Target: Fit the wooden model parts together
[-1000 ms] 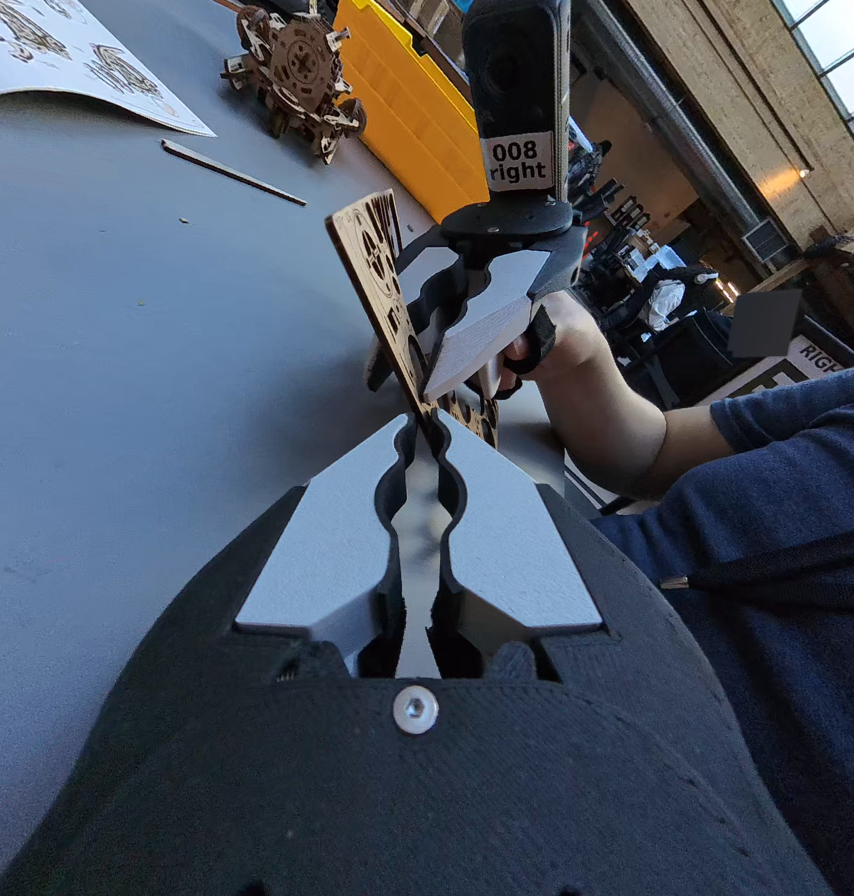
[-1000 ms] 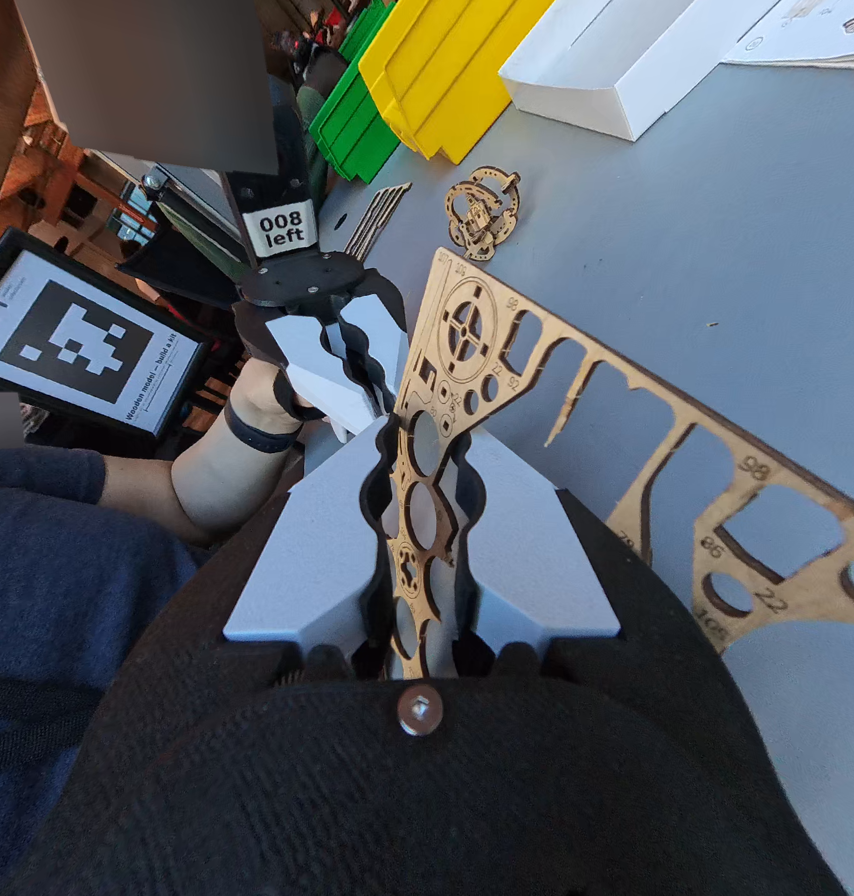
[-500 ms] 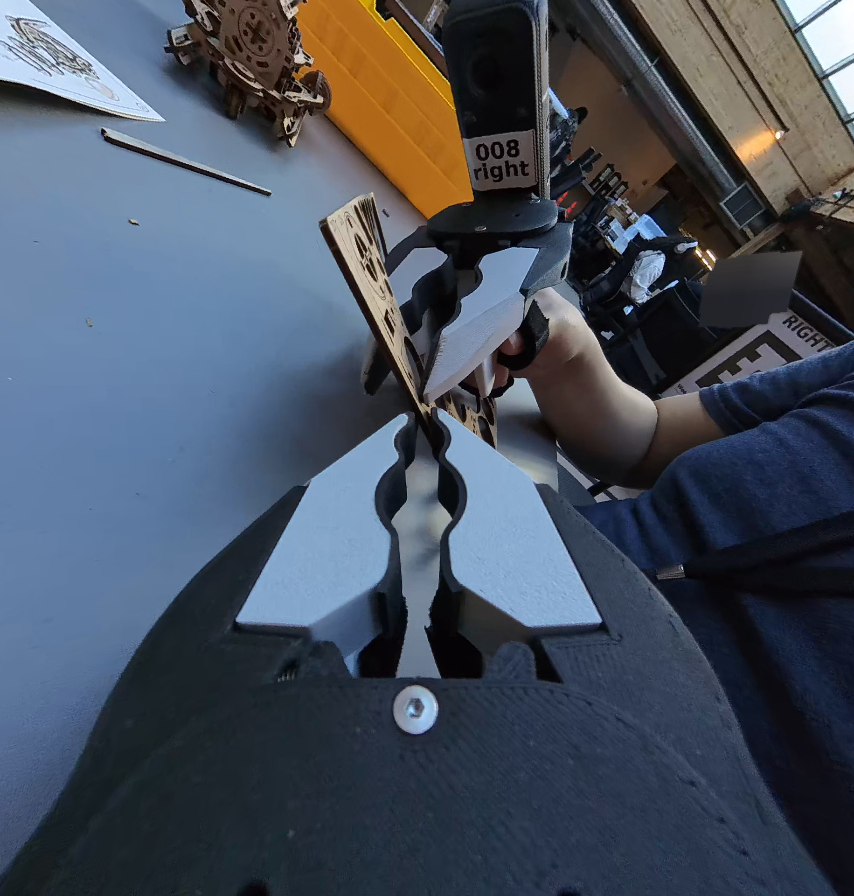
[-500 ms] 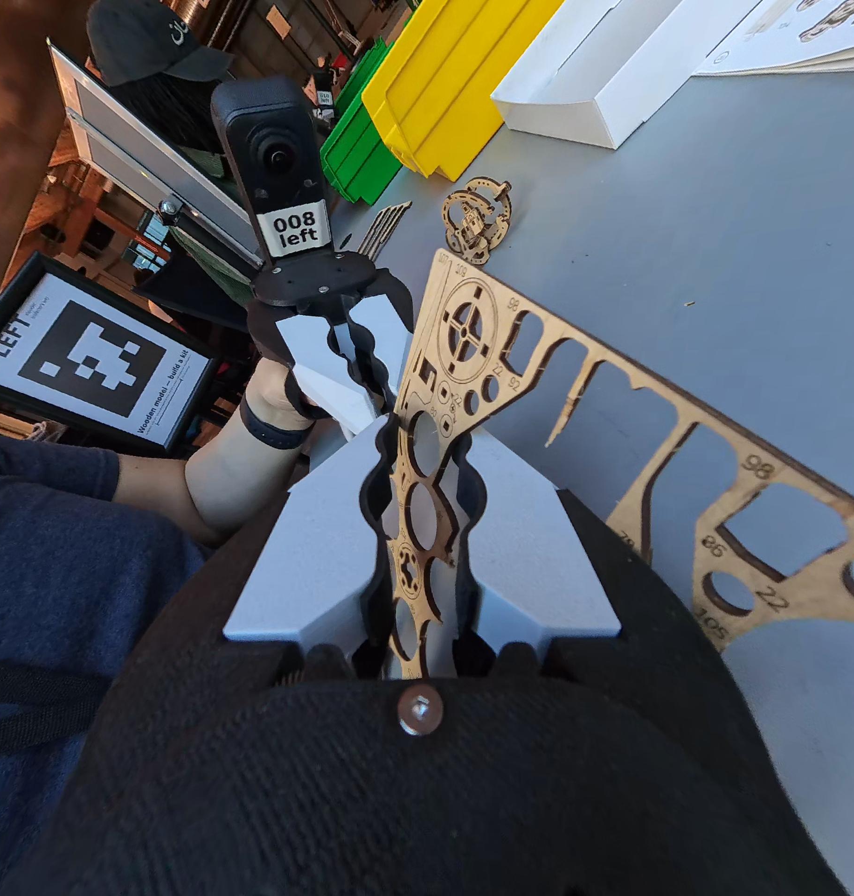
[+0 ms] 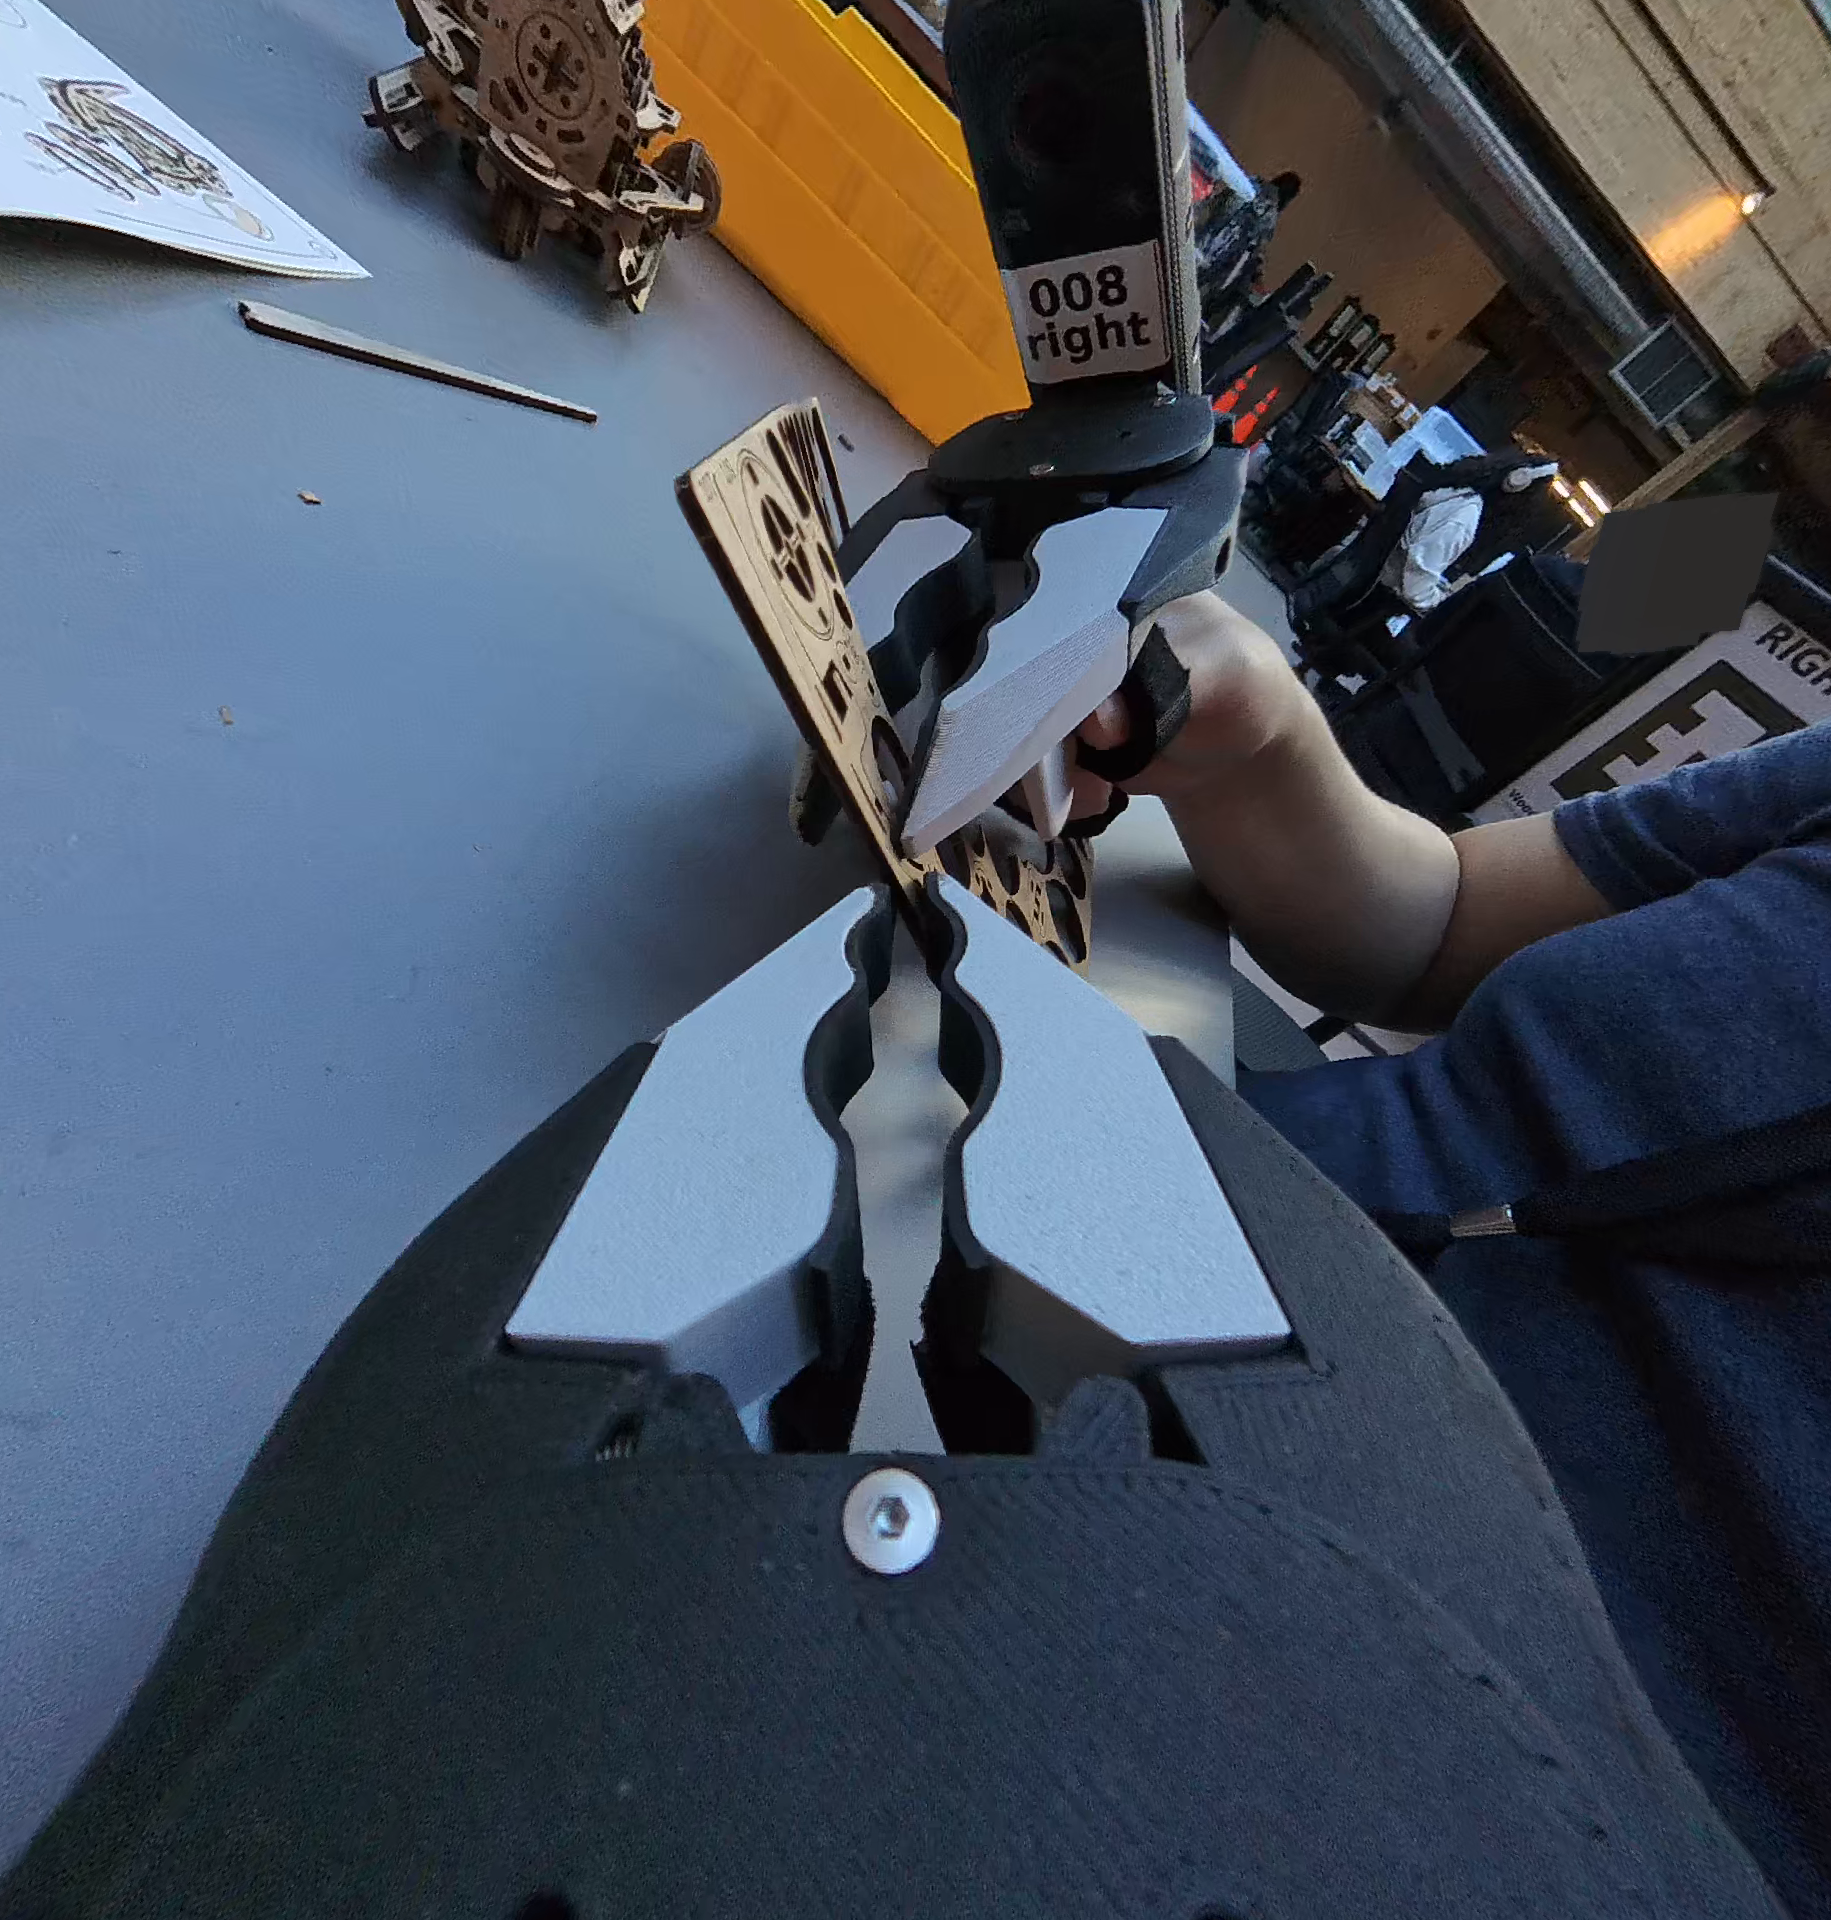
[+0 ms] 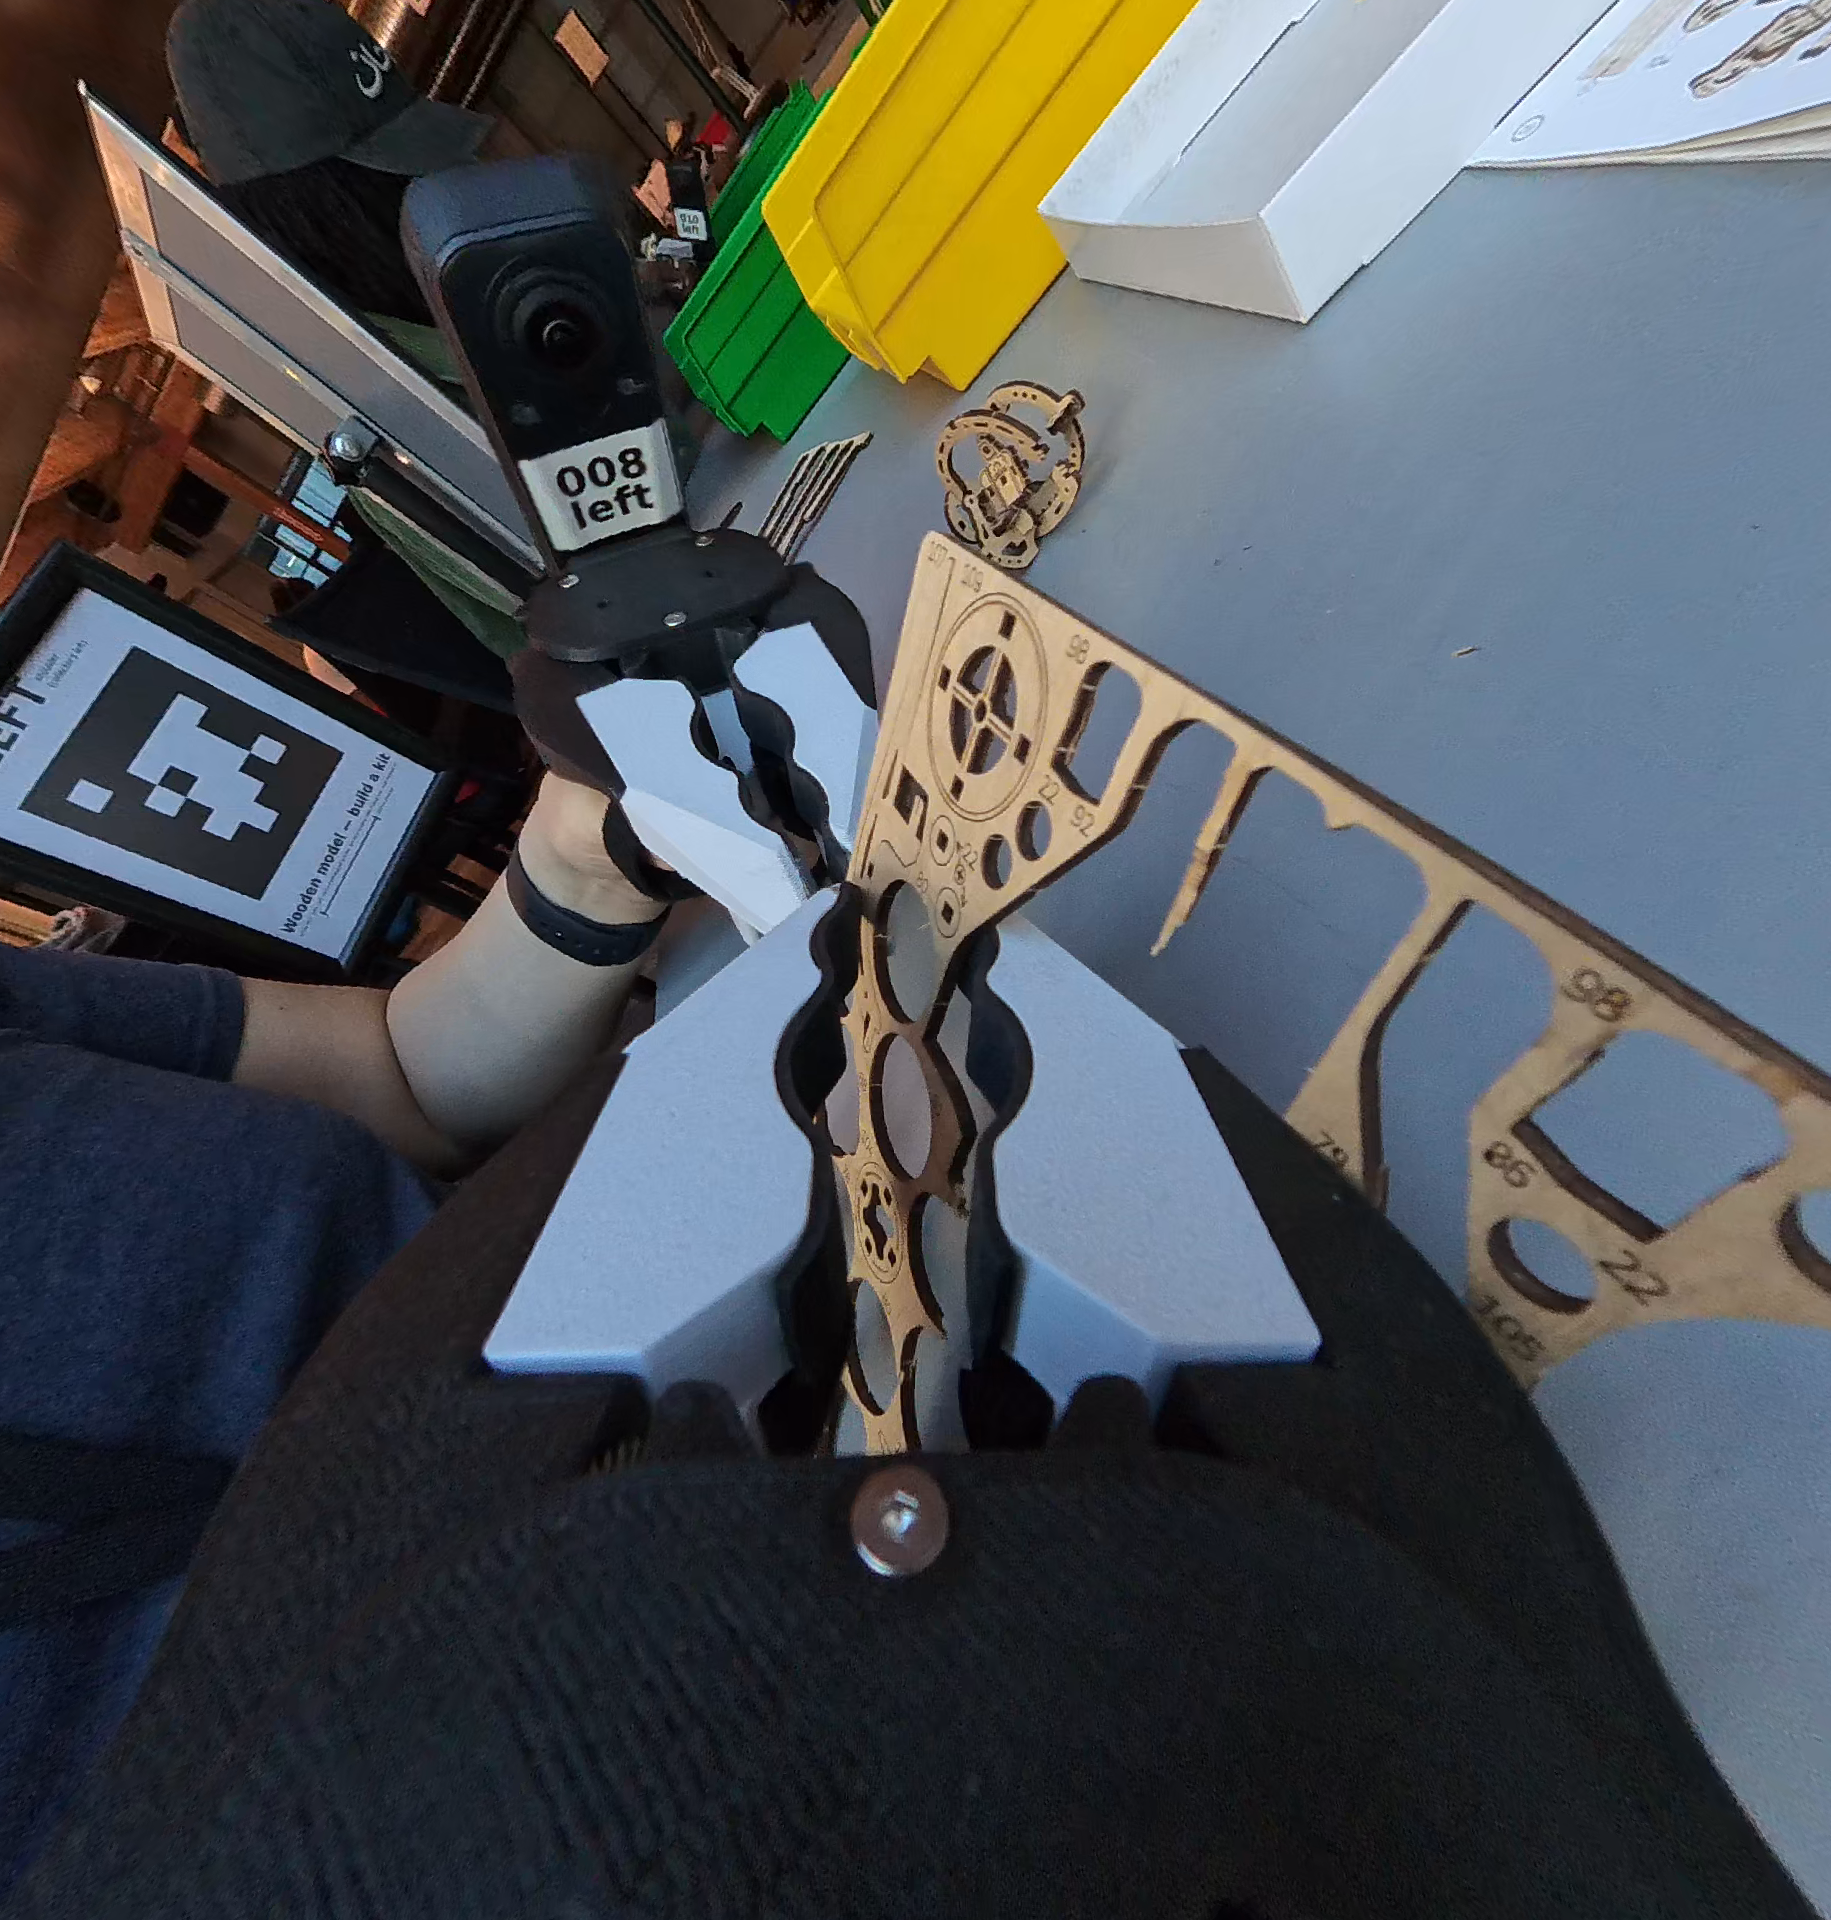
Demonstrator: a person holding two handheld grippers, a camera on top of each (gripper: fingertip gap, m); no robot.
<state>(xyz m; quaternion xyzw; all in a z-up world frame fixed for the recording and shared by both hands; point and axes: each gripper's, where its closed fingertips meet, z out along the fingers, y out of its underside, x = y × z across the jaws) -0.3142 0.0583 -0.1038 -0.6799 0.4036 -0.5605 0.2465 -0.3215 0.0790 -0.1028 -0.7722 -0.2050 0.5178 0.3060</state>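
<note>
The laser-cut wooden parts sheet (image 6: pixel 1004 727) stands on edge above the grey desk (image 6: pixel 1513 520), many of its cut-outs already empty. The right gripper (image 6: pixel 906 925) pinches the sheet between its fingers (image 6: pixel 1119 1174), the wood running down the whole gap between them. The left gripper (image 5: pixel 903 914) meets the sheet's near edge from the opposite side; its fingers (image 5: pixel 724 1132) are drawn almost together, and their tips appear to nip the edge of the sheet, though the contact is too small to tell for sure. Both grippers are held by a person in dark blue sleeves (image 5: pixel 1669 1039).

Beyond the sheet, on the desk, lies a small round wooden assembly (image 6: pixel 1010 473), and just beside that a short slatted wooden piece (image 6: pixel 812 483). Farther from the sheet stand yellow bins (image 6: pixel 932 187), green bins (image 6: pixel 755 312) and a white box (image 6: pixel 1233 197). In the left wrist view a larger gear-like wooden model (image 5: pixel 547 125) sits well beyond the sheet, with a thin wooden strip (image 5: pixel 412 358) and printed instruction pages (image 5: pixel 111 166) near it.
</note>
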